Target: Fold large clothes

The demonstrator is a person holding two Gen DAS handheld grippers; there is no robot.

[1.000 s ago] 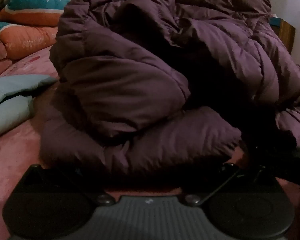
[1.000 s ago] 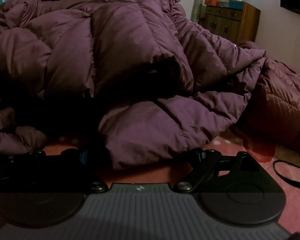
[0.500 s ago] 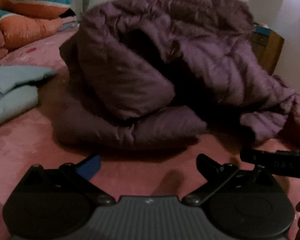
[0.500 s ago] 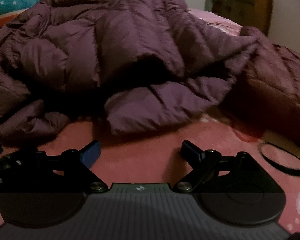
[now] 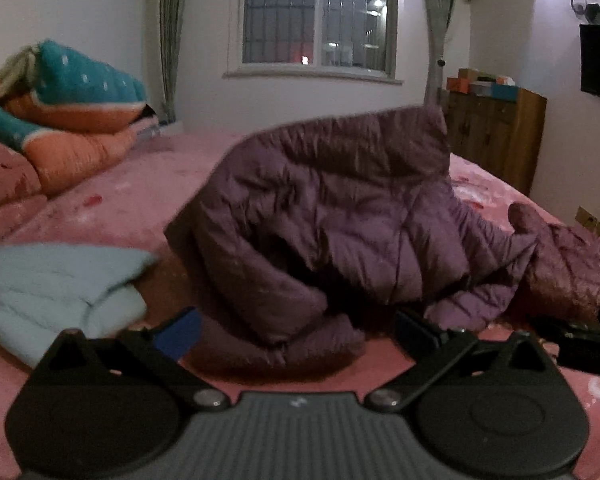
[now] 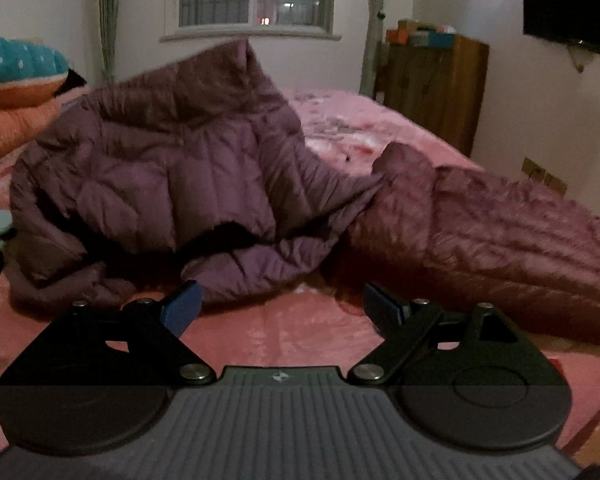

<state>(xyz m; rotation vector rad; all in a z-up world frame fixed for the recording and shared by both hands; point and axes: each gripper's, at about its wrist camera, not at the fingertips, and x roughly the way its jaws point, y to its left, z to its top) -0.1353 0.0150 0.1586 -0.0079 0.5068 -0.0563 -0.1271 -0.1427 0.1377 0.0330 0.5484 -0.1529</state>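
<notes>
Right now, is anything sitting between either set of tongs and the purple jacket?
Nothing visible. Both the left tongs and right tongs are open, with only bare pink bedspread between them and the purple jacket. The light blue garment lies off to the left, clear of the path.

A quilted purple down jacket lies loosely heaped on the pink bedspread (its upper fold arched up), one part trailing off right.
</notes>
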